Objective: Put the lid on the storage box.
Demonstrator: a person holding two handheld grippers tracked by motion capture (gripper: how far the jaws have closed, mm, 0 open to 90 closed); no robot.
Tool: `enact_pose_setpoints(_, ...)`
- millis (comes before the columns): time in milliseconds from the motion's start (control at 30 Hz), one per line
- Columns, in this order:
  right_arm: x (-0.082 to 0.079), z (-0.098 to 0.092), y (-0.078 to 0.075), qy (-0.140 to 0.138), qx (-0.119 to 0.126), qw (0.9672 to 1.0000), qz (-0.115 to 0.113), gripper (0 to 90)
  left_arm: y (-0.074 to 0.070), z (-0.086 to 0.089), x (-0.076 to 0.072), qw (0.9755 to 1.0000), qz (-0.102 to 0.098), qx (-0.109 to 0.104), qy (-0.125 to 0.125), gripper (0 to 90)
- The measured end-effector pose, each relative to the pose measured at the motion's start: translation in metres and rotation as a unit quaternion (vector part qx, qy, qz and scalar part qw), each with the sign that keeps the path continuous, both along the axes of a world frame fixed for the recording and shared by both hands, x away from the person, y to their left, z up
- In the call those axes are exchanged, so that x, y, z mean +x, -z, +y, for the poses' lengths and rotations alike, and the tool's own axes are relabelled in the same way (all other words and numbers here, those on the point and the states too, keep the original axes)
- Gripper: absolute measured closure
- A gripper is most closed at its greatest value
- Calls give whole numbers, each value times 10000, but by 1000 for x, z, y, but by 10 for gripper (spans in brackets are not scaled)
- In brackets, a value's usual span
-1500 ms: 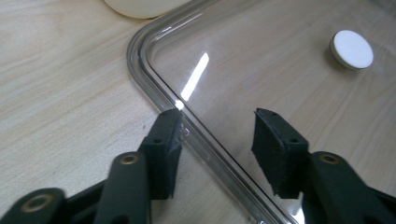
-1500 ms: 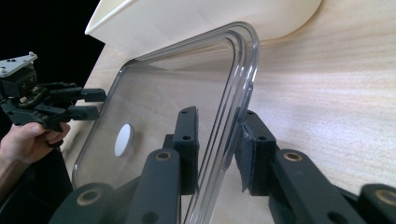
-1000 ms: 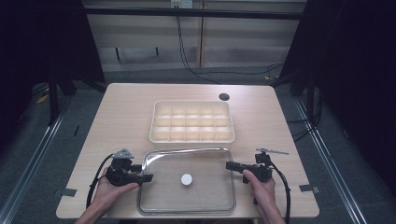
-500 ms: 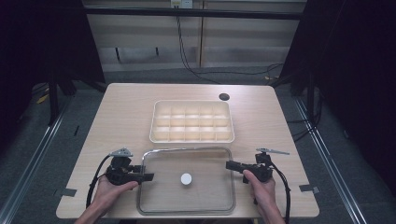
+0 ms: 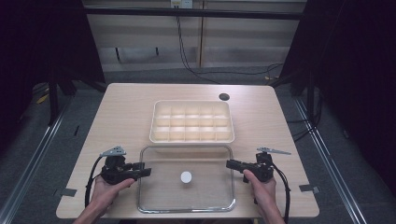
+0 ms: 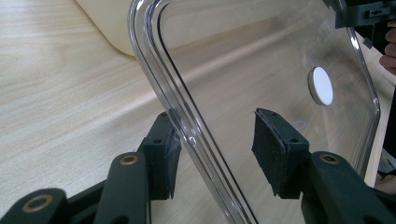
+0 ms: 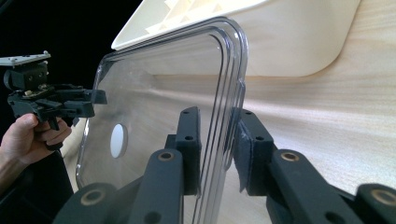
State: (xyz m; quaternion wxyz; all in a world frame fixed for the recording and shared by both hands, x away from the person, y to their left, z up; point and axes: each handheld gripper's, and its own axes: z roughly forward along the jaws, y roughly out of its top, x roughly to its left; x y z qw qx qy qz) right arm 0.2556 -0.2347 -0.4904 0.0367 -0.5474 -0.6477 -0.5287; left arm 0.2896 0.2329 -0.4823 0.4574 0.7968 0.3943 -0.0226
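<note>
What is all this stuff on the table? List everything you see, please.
Clear plastic lid with a white round knob: one, transparent, near edge of the table, between both tongs.
Cream plastic tray with many compartments: one, cream, mid-table, just behind the lid.
Dark round hole: one, black, far right of the tabletop.
Light wooden table: one, pale wood.
Left tongs: black, jaws around the lid's left rim and just been closing, the right pad not yet touching.
Right tongs: black, clamped on the lid's right rim.

A clear, round-cornered lid (image 5: 163, 196) with a white central disc (image 5: 186, 177) lies flat near the table's front edge.
</note>
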Motion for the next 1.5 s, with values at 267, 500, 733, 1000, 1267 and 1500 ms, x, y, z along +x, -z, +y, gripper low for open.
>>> enact_pose_setpoints(267, -2, 3, -5, 46, -93, 9999, -101, 721, -6, 3, -1, 9999, -52, -84, -34, 555)
enact_pose_setpoints(500, -2, 4, -11, 89, -143, 9997, -173, 722, -13, 4, -1, 9998, -176, -15, -10, 580)
enact_pose_setpoints(733, -1, 5, -23, 168, -170, 9990, -371, 731, -25, 8, 0, 9992, -339, -205, -5, 640)
enact_pose_setpoints(1000, -1, 3, -32, 239, -185, 9982, -518, 737, -34, 8, 0, 9984, -441, -332, -81, 683)
enact_pose_setpoints(1267, -4, 4, -40, 280, -217, 9972, -657, 737, -43, 9, -1, 9977, -551, -388, -118, 712)
enact_pose_setpoints(1500, -2, 4, -47, 299, -305, 9964, -726, 734, -49, 8, -2, 9973, -536, -438, -225, 736)
